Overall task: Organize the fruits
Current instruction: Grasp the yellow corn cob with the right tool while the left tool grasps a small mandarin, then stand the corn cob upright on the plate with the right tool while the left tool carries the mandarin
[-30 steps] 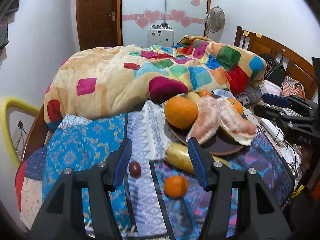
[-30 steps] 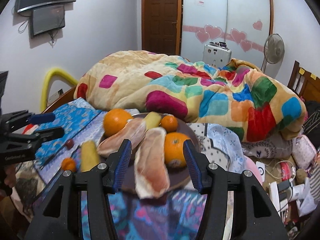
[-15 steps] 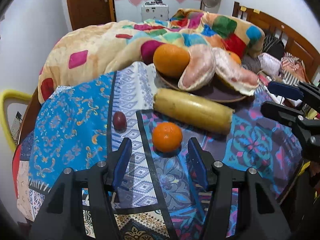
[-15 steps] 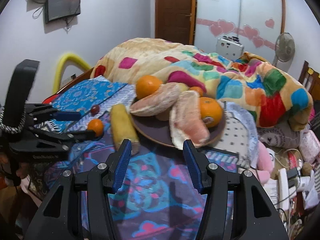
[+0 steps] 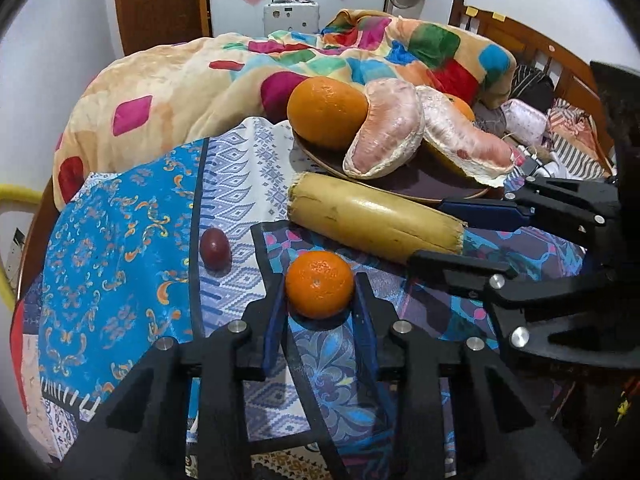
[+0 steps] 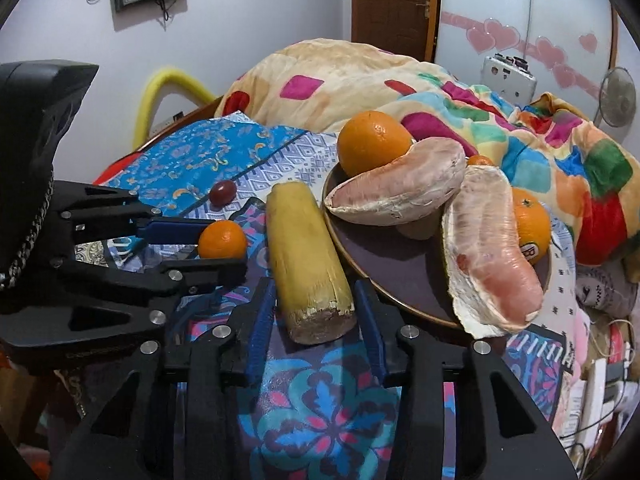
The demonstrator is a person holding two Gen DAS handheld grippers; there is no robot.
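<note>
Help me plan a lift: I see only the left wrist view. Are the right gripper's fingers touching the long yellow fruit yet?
Observer: No. In the right wrist view the right gripper straddles the cut end of the long yellow fruit, with a gap showing at each pad.
Operator: Is there room on the plate for my small orange?
Observer: The plate shows a bare dark patch near its middle, on the side nearest the right gripper.
Operator: Is anything hidden behind the pomelo?
Observer: A stickered orange sits at the far rim, against the overhanging pomelo segment.
</note>
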